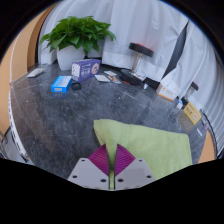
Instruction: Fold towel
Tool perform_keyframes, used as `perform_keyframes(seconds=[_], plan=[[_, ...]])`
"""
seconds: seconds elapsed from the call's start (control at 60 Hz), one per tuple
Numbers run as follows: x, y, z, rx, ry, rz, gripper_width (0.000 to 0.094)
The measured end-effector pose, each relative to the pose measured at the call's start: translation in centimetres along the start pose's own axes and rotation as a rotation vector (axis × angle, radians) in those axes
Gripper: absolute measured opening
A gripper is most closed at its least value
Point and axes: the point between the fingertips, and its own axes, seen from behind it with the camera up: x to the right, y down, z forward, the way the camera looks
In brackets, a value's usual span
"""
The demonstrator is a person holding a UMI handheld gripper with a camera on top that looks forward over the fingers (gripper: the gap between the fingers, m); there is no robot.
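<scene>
My gripper (111,163) hangs over the near edge of the yellow-green towel (150,145) on the dark table (50,120), fingers pinched nearly together on that edge; whether cloth is truly caught I cannot tell. The towel spreads ahead and to my right, lying flat, one corner pointing away toward the potted plant (78,38)

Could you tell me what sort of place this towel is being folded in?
Probably an office or lounge: a dark stone-look table holds the green towel, with a potted plant and a stool beyond. The gripper looks shut.
</scene>
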Motion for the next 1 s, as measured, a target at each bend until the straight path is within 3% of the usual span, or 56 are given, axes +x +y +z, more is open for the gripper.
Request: perform_keyframes(seconds=[0.083,0.333,0.433,0.517,0.617,0.667,0.717,0.75,0.883,1.0], plan=[[-0.3,-1.0,-0.7,-0.005,-0.040,0.028,0.0044],[3.9,-12.7,-9.2,0.195,-0.274,0.372,0.0044],[9.7,-11.6,-8.1,0.194,-0.251,0.436,0.0043],[13.9,-7.7,-5.0,0.122,-0.201,0.459,0.0057],[17.4,-2.2,-1.3,0.013,-0.161,0.486,0.0216],[19.4,-0.1,-0.3,-0.019,-0.135,0.474,0.0379],[21.8,1.0,0.0,-0.023,-0.076,0.442,0.0664],[23.5,1.4,-0.1,-0.017,-0.038,0.418,0.0739],[27.9,1.5,-2.7,0.006,0.056,0.370,0.0838],[28.6,-0.2,-6.8,0.058,0.090,0.335,0.0850]])
